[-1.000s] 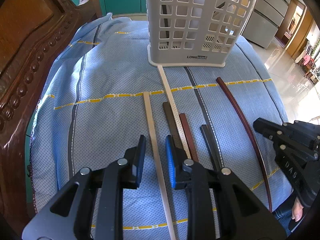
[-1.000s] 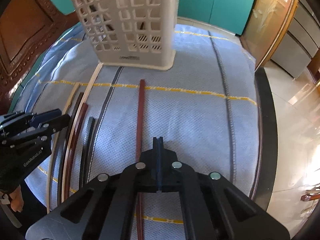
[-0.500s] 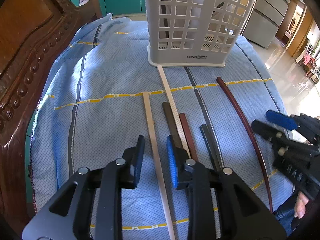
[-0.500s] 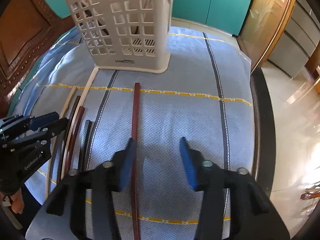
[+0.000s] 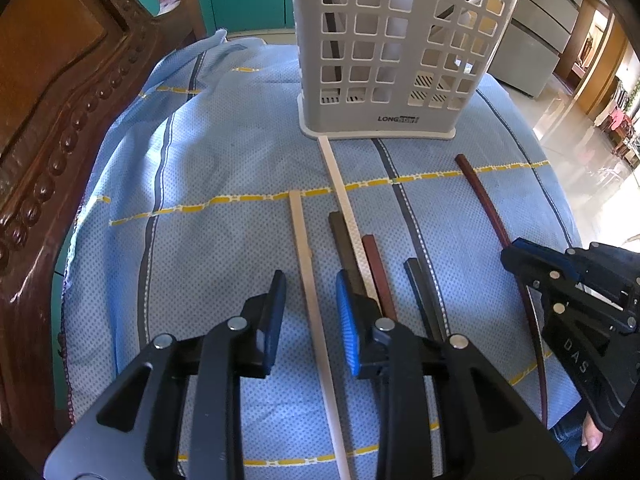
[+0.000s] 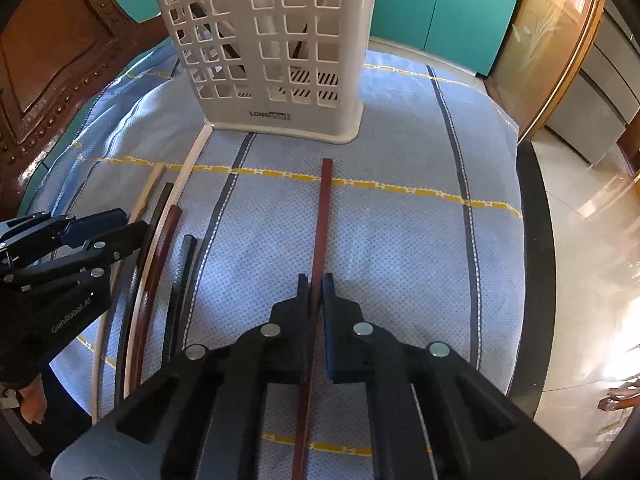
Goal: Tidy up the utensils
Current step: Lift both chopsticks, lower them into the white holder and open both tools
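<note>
- Six chopsticks are seen laid out on a blue striped cloth [image 6: 400, 240] before a white slotted utensil basket [image 6: 280, 60], in which a few sticks already appear to be standing.
- A reddish-brown chopstick [image 6: 323, 216], lying apart from the others, is clamped between the nearly closed fingers of the right gripper [image 6: 316, 292].
- The left gripper [image 5: 310, 300] is held well open over a pale chopstick [image 5: 301, 232], with nothing gripped.
- The pick-up step is judged to be in hand; a lift, a tilt upright and a drop into the basket would be called for next.
- A carved wooden headboard [image 5: 60, 100] is seen at the left; the basket's tall rim must be cleared by the long stick.
</note>
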`<state>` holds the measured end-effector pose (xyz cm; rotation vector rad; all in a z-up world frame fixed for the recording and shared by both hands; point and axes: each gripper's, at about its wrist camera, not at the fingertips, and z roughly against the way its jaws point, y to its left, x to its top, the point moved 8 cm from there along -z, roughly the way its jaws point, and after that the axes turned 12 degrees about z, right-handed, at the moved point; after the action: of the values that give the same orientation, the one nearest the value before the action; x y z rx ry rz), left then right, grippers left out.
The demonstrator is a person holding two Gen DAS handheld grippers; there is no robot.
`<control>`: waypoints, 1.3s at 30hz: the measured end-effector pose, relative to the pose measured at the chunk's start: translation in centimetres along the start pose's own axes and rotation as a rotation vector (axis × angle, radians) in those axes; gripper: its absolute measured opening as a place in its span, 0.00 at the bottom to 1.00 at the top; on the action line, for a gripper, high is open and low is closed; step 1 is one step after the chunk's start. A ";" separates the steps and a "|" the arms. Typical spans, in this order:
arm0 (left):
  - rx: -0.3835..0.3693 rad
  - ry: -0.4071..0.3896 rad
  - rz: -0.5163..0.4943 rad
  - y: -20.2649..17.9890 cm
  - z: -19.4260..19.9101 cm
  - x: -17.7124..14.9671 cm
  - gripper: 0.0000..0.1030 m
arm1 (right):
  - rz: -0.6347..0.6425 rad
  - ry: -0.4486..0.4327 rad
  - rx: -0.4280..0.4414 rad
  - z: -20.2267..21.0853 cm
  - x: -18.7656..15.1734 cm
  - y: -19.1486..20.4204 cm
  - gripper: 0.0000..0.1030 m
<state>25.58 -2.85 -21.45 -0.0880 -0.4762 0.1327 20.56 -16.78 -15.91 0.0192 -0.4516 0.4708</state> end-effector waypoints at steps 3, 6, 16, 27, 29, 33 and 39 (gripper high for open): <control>-0.003 -0.004 0.009 0.1 0.1 0.0 0.08 | -0.013 -0.019 0.006 0.5 0.1 -0.4 0.06; -0.017 -0.006 0.023 0.2 0.4 0.2 0.07 | -0.035 -0.070 0.010 1.9 0.5 -1.1 0.06; -0.170 -0.206 0.067 0.9 7.6 2.9 0.07 | -0.115 -0.274 0.069 8.4 2.0 -4.1 0.06; -0.290 -0.464 0.043 0.3 20.8 7.2 0.07 | -0.143 -0.585 0.160 21.1 5.4 -5.4 0.06; -0.323 -0.521 0.042 -0.3 23.6 9.1 0.06 | -0.160 -0.640 0.167 23.0 7.3 -6.1 0.06; -0.385 -0.647 0.063 -0.8 28.8 13.2 0.07 | -0.233 -0.804 0.149 27.1 11.5 -8.4 0.06; -0.335 -0.839 0.131 -0.6 28.8 18.0 0.07 | -0.315 -0.886 0.057 25.7 15.1 -10.0 0.06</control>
<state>28.17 0.79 12.24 -0.4003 -1.3303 0.2167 26.32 -22.20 14.52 0.3601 -1.2816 0.1393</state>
